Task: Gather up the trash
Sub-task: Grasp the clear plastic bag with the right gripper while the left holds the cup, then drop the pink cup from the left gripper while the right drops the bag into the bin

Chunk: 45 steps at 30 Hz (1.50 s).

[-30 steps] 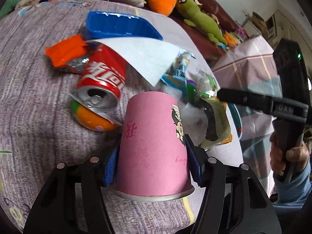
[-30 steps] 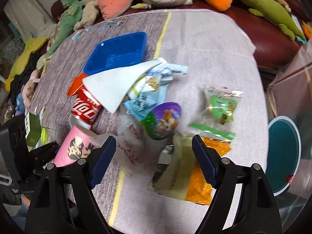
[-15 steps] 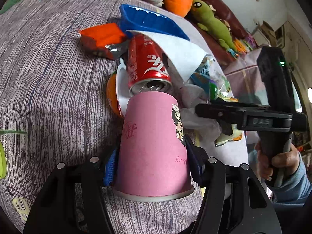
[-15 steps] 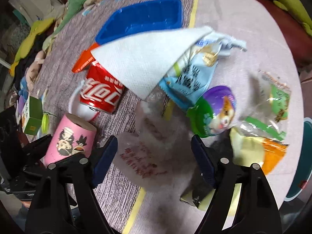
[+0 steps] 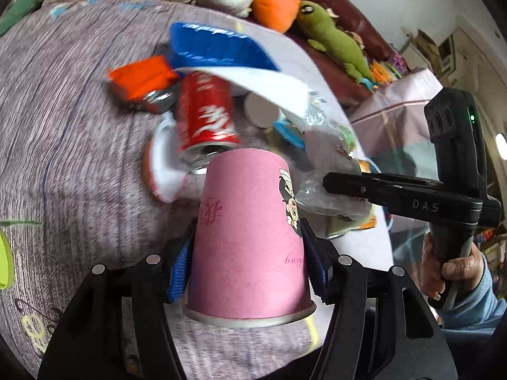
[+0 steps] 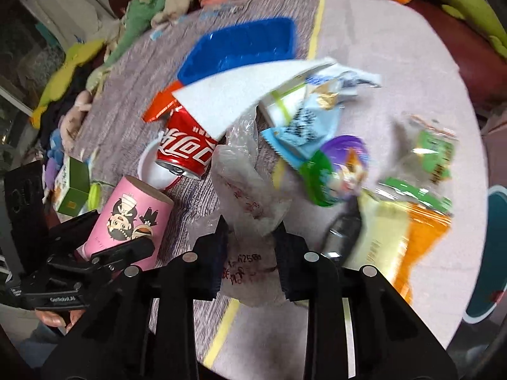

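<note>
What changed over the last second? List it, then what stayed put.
The right gripper came down onto the clear plastic bag and its jaws have just been closing; the bag is now pinched between them, where a second ago they stood wide above the pile. Unchanged: the left gripper holds the pink paper cup, and the red can lies under the white sheet.

cup [image 5: 250, 240]: pink, cartoon print; can [image 6: 187, 153]: red, white script; tray [image 6: 240, 50]: blue
</note>
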Motion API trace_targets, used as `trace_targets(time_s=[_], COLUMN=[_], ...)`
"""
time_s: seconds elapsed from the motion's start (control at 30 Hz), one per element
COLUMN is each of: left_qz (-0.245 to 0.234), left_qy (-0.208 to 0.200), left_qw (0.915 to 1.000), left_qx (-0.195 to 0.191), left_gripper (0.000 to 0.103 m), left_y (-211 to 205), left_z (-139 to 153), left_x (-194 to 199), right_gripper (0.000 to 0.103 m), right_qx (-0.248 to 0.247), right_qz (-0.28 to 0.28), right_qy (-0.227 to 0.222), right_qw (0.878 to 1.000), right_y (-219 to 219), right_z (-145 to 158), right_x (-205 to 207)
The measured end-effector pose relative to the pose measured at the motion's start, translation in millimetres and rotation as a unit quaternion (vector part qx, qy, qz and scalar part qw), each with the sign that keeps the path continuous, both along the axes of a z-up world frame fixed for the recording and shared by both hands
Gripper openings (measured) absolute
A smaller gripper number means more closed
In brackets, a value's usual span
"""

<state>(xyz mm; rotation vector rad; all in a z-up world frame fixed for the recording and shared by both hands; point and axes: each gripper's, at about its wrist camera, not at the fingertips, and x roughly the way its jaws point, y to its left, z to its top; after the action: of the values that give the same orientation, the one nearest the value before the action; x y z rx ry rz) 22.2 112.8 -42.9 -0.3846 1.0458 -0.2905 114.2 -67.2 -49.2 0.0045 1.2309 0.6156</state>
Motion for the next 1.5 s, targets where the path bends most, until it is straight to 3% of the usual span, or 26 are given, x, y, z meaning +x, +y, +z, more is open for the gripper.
trace_targets(time_s=[0.2, 0.4, 0.6, 0.8, 1.13, 1.33, 1.5], left_qz=[-0.048, -0.131, -0.219, -0.270, -0.304, -0.298, -0.298], left_qy=[-0.020, -0.036, -0.027, 0.002, 0.052, 0.078, 0.085], left_qw=[0.9986, 0.9905, 0.9750, 0.9615, 0.9479, 0.9475, 0.9467], left_qx=[0.005, 0.021, 0.026, 0.049, 0.081, 0.084, 0.090], left_gripper=[0.062, 0.062, 0.062, 0.062, 0.063, 0.074, 0.075], left_y=[-46.7, -130.0, -237.9, -324.1, -407.4, -425.5, -423.6], left_z=[25.6, 45.5, 46.3, 24.0, -24.8, -49.3, -57.7], left_x=[11.0, 35.4, 68.1, 97.1, 127.7, 138.0, 137.8], right_gripper=[0.027, 0.027, 0.027, 0.027, 0.028, 0.028, 0.028], right_qx=[0.027, 0.044, 0.045, 0.043, 0.047, 0.050, 0.051], right_qz=[-0.046, -0.137, -0.246, -0.337, -0.389, -0.396, -0.394], right_qy=[-0.028, -0.061, -0.080, -0.071, -0.039, -0.022, -0.014], right_qw=[0.998, 0.988, 0.965, 0.938, 0.919, 0.917, 0.918], right_y=[-58.9, -153.1, -258.4, -348.5, -414.4, -425.2, -426.5], right_z=[28.5, 48.1, 47.6, 18.8, -28.2, -46.3, -53.8], right_x=[-10.2, -13.5, -21.1, -29.6, -33.1, -32.1, -29.9])
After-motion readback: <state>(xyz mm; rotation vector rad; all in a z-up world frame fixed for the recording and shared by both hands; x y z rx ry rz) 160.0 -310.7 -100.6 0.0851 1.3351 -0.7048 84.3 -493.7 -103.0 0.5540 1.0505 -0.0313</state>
